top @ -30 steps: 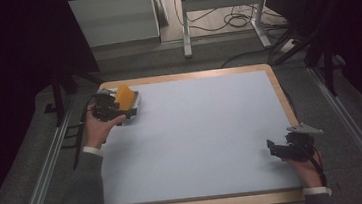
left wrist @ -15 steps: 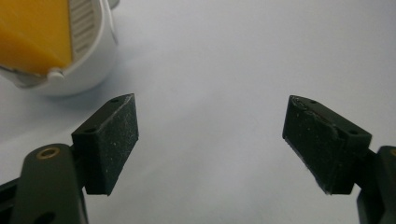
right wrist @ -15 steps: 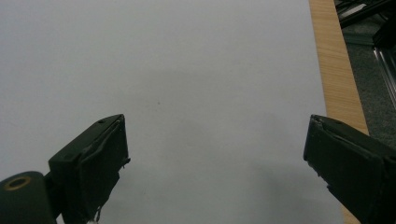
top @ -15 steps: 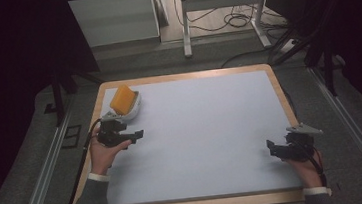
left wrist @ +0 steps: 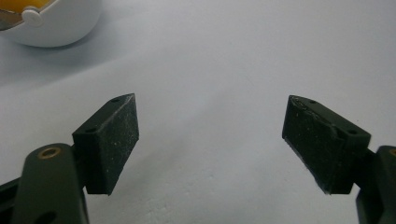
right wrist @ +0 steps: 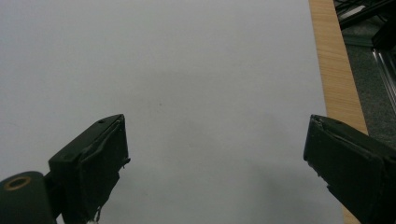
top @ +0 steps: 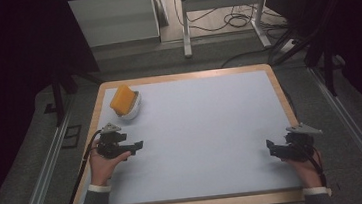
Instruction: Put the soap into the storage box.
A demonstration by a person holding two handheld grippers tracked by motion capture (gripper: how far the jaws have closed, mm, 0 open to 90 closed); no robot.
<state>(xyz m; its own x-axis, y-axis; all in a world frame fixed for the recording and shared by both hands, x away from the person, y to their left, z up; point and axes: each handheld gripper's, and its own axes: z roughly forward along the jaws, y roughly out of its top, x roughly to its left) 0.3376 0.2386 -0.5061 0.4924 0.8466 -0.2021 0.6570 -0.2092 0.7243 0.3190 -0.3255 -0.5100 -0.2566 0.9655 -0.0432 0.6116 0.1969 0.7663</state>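
One white bowl (top: 130, 108) on the desk (top: 207, 129), upper left of the high view, holding one orange block (top: 121, 98) (tilted, rim-high). Two grippers: left gripper (top: 138, 146) wide, empty; right gripper (top: 270, 147) wide, empty.

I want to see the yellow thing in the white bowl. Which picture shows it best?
The high view: the yellow block sits whole in the white bowl near the table's far left corner. The left tool's view catches just the bowl's side and a yellow sliver at its top-left corner.
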